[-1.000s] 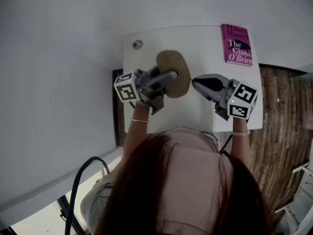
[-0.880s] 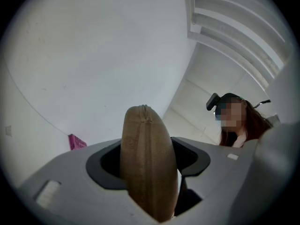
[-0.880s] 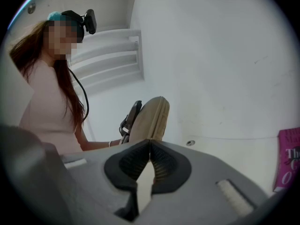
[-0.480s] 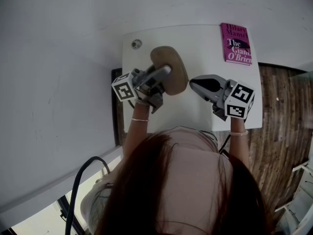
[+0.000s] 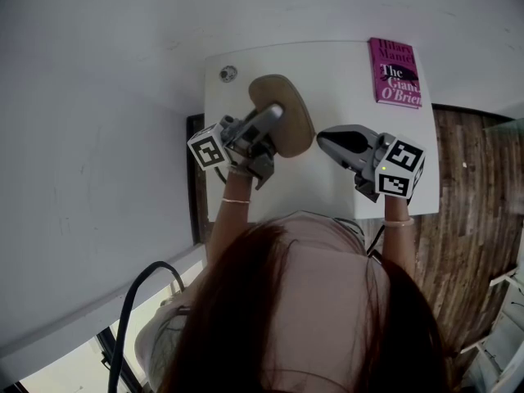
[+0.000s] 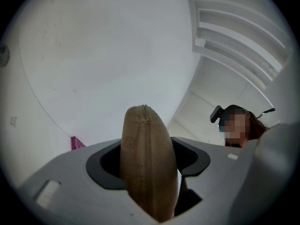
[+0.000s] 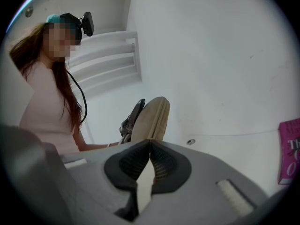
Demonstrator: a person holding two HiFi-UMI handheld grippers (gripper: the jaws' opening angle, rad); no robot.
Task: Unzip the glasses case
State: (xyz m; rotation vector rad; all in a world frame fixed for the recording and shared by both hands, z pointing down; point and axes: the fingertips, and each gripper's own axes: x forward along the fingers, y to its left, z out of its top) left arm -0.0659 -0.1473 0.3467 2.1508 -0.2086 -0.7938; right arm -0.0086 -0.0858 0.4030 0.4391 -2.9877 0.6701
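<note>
- Tan glasses case (image 5: pixel 288 123) is clamped between the jaws of my left gripper (image 5: pixel 273 115), with its zip seam facing up in the left gripper view.
- Case is held over the left half of the white table (image 5: pixel 336 80); I can't tell whether it touches the top.
- My right gripper (image 5: pixel 326 141) is clenched, pads pressed together with nothing between them, just right of the case and not touching it.
- Magenta book (image 5: pixel 397 72) lies at the far right corner, well apart from the case.
- Small round fitting (image 5: pixel 228 74) sits near the far left corner.
</note>
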